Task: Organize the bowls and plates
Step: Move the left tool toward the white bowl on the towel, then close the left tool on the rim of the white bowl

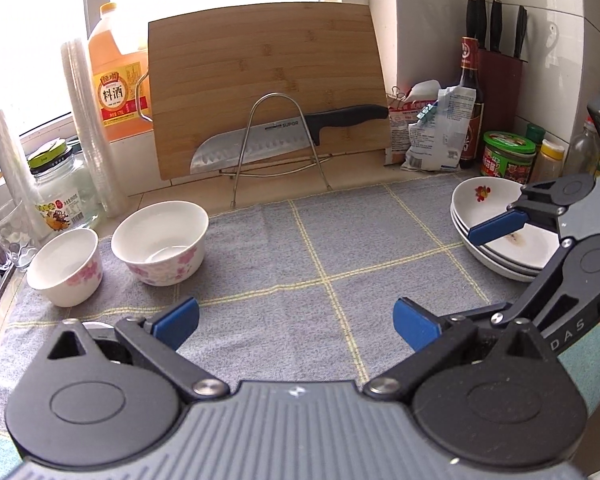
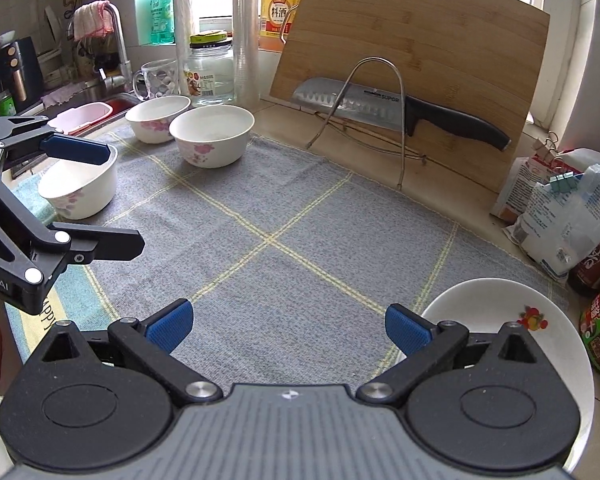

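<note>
Two white bowls with pink flowers [image 1: 66,266] [image 1: 160,240] stand at the left of the grey cloth [image 1: 300,248]. A third bowl [image 2: 80,188] sits nearer the front left, and the open left gripper's blue finger [image 2: 76,148] shows over its far rim. A stack of three white plates [image 1: 496,212] rests at the right. My left gripper [image 1: 296,322] is open over bare cloth. My right gripper [image 2: 288,326] is open too and holds nothing, with the top plate [image 2: 500,304] under its right finger. Its blue finger [image 1: 496,228] hovers over the plates.
A bamboo cutting board [image 1: 268,80] leans at the back, with a knife [image 1: 284,136] on a wire rack. A cooking-wine jug [image 1: 116,80], plastic cups [image 1: 88,132], a jar [image 1: 64,196] and a glass mug [image 1: 8,236] line the left. Bags, sauce bottles and a knife block [image 1: 500,80] fill the right corner. The sink [image 2: 100,108] lies far left.
</note>
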